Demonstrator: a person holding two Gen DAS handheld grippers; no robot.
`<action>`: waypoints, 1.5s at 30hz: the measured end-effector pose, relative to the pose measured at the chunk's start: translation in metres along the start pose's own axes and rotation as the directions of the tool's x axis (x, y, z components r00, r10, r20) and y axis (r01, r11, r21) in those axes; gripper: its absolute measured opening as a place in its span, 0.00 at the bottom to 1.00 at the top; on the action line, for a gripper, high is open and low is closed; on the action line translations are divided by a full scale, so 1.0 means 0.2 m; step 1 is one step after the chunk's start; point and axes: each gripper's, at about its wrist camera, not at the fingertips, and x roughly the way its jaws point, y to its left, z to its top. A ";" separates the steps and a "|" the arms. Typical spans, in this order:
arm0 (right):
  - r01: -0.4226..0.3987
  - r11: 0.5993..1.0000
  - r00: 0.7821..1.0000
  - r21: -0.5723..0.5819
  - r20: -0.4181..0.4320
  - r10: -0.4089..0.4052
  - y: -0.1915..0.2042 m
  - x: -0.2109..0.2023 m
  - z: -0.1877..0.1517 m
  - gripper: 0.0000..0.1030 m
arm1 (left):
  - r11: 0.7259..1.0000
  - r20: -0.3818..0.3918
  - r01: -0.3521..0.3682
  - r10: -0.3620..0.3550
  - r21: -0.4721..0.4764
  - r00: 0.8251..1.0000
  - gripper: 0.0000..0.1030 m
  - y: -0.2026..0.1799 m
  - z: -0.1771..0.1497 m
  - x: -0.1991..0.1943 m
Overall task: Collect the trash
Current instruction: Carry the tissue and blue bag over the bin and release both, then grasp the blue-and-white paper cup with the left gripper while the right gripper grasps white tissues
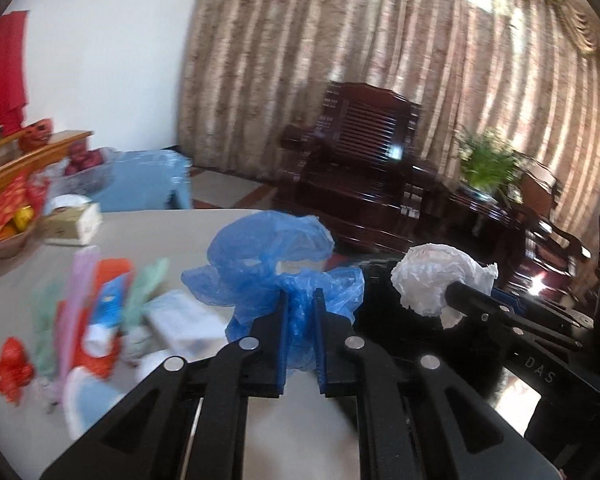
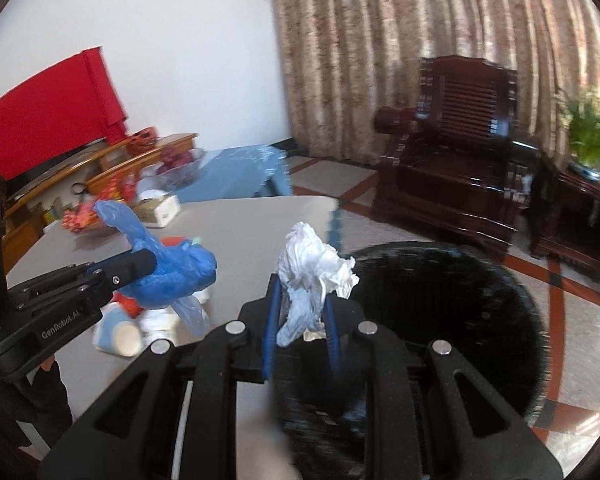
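Observation:
My left gripper (image 1: 302,300) is shut on a crumpled blue plastic bag (image 1: 268,256), held above the grey table's (image 1: 172,232) right edge. The same blue plastic bag (image 2: 168,276) shows at the left of the right wrist view, pinched by the left gripper (image 2: 150,262). My right gripper (image 2: 302,300) is shut on a wad of crumpled white paper (image 2: 312,272), which hangs over the rim of a black round bin (image 2: 440,320). In the left wrist view the white paper (image 1: 432,280) sits at the tip of the right gripper (image 1: 454,292).
Several wrappers, a paper cup (image 2: 120,332) and packets (image 1: 100,312) lie on the table's left part. A tissue box (image 1: 74,224) and a snack basket (image 1: 4,228) stand at its far end. A dark wooden armchair (image 2: 456,160) and a blue stool (image 2: 244,172) stand beyond.

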 end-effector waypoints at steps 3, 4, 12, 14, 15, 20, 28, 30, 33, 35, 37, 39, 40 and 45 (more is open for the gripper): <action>0.058 0.998 0.998 0.021 -0.010 -0.058 -0.13 -0.01 -0.04 0.19 | 0.998 -0.017 0.053 -0.052 0.023 0.998 0.11 -0.12 0.02 0.10; 0.075 0.997 0.997 0.028 -0.015 -0.075 -0.17 -0.01 -0.05 0.19 | 0.997 -0.024 0.069 -0.068 0.028 0.997 0.11 -0.16 0.03 0.14; 0.202 0.977 0.978 0.068 -0.066 -0.198 -0.41 0.03 -0.16 0.31 | 0.984 -0.102 0.173 -0.168 0.042 0.980 0.17 -0.39 0.03 0.39; 0.226 0.971 0.973 0.081 -0.073 -0.221 -0.45 0.03 -0.18 0.43 | 0.980 -0.120 0.195 -0.189 0.040 0.975 0.38 -0.42 0.02 0.42; 0.237 0.968 0.970 0.088 -0.076 -0.231 -0.46 0.03 -0.19 0.51 | 0.979 -0.121 0.200 -0.195 0.032 0.973 0.44 -0.42 0.02 0.43; 0.290 0.950 0.957 0.113 -0.050 -0.286 -0.47 -0.01 -0.22 0.89 | 0.984 -0.106 0.178 -0.174 0.031 0.979 0.61 -0.38 0.02 0.39; 0.196 0.975 0.980 0.102 0.006 -0.198 -0.27 0.01 -0.16 0.93 | 1.000 -0.024 -0.015 0.016 0.023 1.000 0.77 -0.09 -0.02 0.13; 0.154 0.985 0.988 0.081 0.020 -0.156 -0.17 0.02 -0.16 0.93 | 0.997 -0.007 -0.081 0.081 0.005 0.997 0.77 0.02 -0.04 0.04; 0.072 0.996 0.997 0.053 0.036 -0.074 0.01 0.06 -0.14 0.93 | 0.987 0.009 -0.159 0.159 -0.011 0.987 0.77 0.16 -0.08 -0.06; 0.031 0.999 0.999 0.035 0.041 -0.032 0.11 0.08 -0.13 0.93 | 0.974 0.021 -0.225 0.225 -0.014 0.974 0.78 0.25 -0.11 -0.13; -0.007 1.000 0.999 0.015 0.039 0.007 0.21 0.11 -0.12 0.93 | 0.961 0.021 -0.275 0.275 -0.021 0.961 0.78 0.34 -0.15 -0.19; -0.042 0.999 0.999 -0.005 0.033 0.042 0.31 0.13 -0.12 0.93 | 0.951 0.012 -0.307 0.307 -0.031 0.952 0.78 0.41 -0.19 -0.23; -0.055 0.998 0.998 -0.011 0.030 0.055 0.34 0.14 -0.12 0.93 | 0.943 0.001 -0.329 0.329 -0.041 0.944 0.78 0.46 -0.21 -0.25; -0.103 0.993 0.994 -0.054 0.021 0.104 0.50 0.19 -0.15 0.93 | 0.924 -0.042 -0.372 0.370 -0.089 0.928 0.78 0.59 -0.31 -0.28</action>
